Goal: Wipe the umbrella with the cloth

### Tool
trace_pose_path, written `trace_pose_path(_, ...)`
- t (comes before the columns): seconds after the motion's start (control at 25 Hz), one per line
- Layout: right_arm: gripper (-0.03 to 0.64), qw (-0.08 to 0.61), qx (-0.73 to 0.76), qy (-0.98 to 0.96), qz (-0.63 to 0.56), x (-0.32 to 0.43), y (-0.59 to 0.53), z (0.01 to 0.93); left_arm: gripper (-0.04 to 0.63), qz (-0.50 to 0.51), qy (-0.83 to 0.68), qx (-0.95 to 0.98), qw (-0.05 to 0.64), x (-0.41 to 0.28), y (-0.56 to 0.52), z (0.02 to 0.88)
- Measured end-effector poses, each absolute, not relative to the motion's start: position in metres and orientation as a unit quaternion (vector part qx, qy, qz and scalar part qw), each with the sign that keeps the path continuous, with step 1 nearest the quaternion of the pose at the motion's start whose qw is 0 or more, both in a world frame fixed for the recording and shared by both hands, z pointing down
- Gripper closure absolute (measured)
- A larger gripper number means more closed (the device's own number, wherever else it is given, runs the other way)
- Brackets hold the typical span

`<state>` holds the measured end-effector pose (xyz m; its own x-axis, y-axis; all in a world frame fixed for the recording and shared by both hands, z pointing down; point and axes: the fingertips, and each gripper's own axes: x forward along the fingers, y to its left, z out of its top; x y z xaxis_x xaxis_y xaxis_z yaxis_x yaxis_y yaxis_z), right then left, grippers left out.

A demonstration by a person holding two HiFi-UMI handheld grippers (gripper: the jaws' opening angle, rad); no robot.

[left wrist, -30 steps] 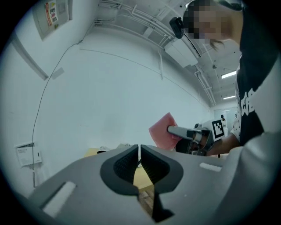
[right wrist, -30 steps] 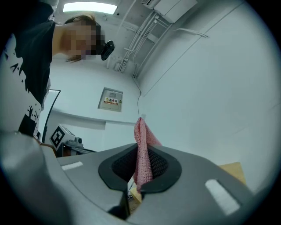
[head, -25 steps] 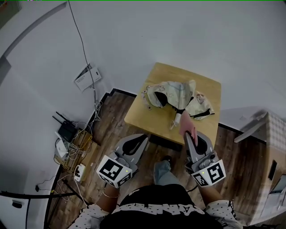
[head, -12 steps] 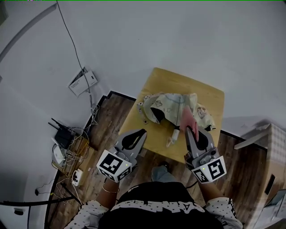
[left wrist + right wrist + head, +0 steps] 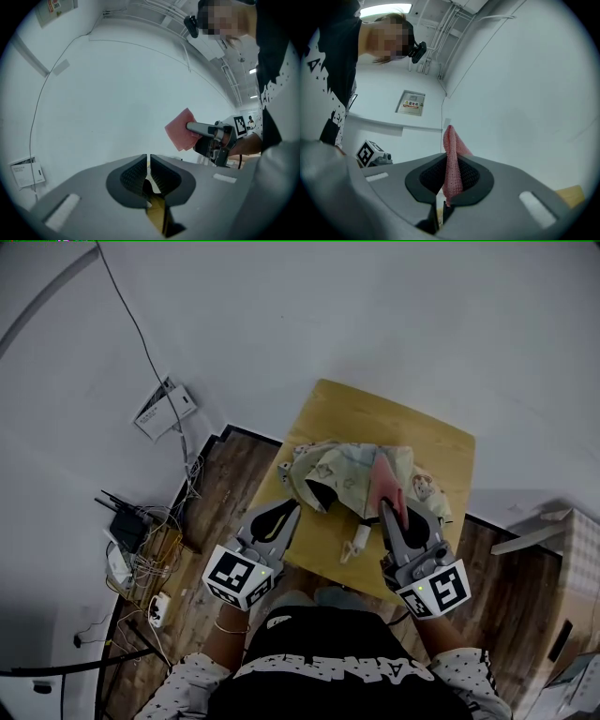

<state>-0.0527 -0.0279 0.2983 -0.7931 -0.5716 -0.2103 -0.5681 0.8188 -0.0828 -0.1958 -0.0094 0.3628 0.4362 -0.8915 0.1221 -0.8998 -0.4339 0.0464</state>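
Note:
A crumpled pale patterned umbrella [image 5: 342,468] lies on the small wooden table [image 5: 422,432], its white handle [image 5: 360,540] pointing at the near edge. My right gripper [image 5: 387,509] [image 5: 449,161] is shut on a pink cloth [image 5: 385,482] [image 5: 451,165], which stands up between its jaws and hangs over the umbrella's near side. The left gripper view shows that cloth [image 5: 180,131] off to the right. My left gripper [image 5: 291,509] [image 5: 148,161] is shut with nothing in it, at the table's near left edge, just left of the umbrella.
A white wall rises behind the table. On the wooden floor at the left lie a router and tangled cables [image 5: 131,535], with a paper sign [image 5: 161,409] on the wall above. A cardboard box [image 5: 574,549] stands at the right.
Both grippers have moved forward towards the table. The pink cloth has gone from the table's near edge to above the umbrella. The left gripper now reaches the table's left edge.

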Motion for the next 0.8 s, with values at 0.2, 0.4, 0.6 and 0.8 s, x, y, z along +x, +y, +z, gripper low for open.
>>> trace_pose_path(0.2, 0.586, 0.101, -0.301, 0.948, -0.017, -0.058, -0.036, 0.31, 0.6, 0.046, -0.534, 0.841, 0.069, -0.201, -0.023, 0.378)
trace_pose_path(0.4, 0.586, 0.092, -0.314, 0.944, -0.028, -0.059, -0.042, 0.321, 0.575, 0.058, -0.524, 0.845, 0.091, -0.205, -0.039, 0.397)
trace_pose_path(0.6, 0.586, 0.083, -0.335, 0.938, -0.032, -0.063, -0.053, 0.327, 0.484, 0.075, -0.501, 0.854, 0.12, -0.208, -0.061, 0.418)
trace_pose_path(0.8, 0.586, 0.064, -0.355, 0.932, -0.038, -0.071, -0.07, 0.34, 0.448, 0.092, -0.465, 0.868, 0.151, -0.207, -0.084, 0.443)
